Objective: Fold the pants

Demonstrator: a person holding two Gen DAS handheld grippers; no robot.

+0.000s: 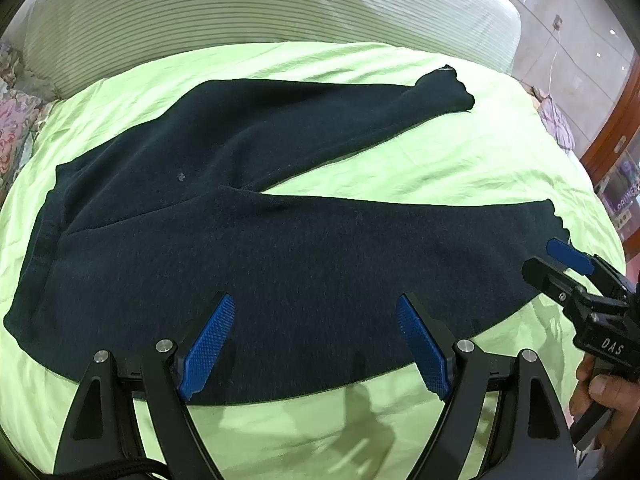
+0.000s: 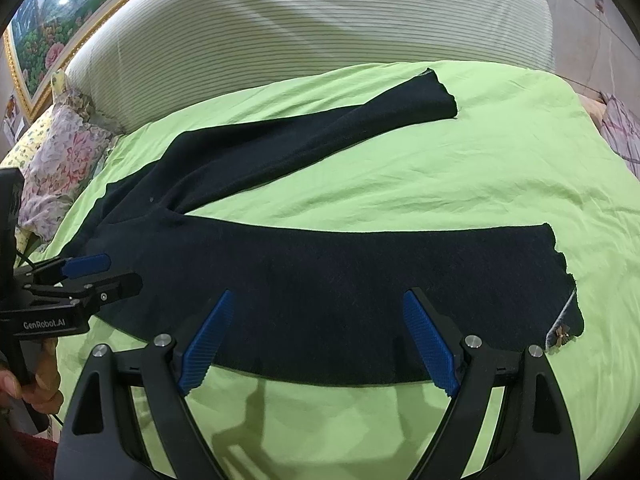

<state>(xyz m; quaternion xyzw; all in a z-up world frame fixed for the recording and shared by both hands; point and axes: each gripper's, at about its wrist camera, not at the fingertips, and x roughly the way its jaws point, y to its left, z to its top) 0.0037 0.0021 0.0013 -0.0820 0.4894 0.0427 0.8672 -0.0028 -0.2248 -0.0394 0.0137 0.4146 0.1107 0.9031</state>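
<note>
Dark navy pants point(image 1: 248, 220) lie flat on a green bedsheet point(image 1: 440, 160), waistband to the left, both legs spread apart toward the right. The pants also show in the right wrist view point(image 2: 340, 276). My left gripper point(image 1: 316, 304) is open and empty, hovering over the near leg close to the seat. My right gripper point(image 2: 318, 300) is open and empty over the near leg, nearer its cuff point(image 2: 564, 296). Each gripper shows in the other's view: the right one point(image 1: 560, 264) at the right, the left one point(image 2: 96, 272) at the left.
A striped cream headboard point(image 1: 280, 4) stands behind the bed. Floral pillows point(image 2: 60, 160) lie at the left. A framed flower painting point(image 2: 60, 12) hangs at the upper left. A wooden cabinet point(image 1: 616, 152) stands at the right, beyond the bed edge.
</note>
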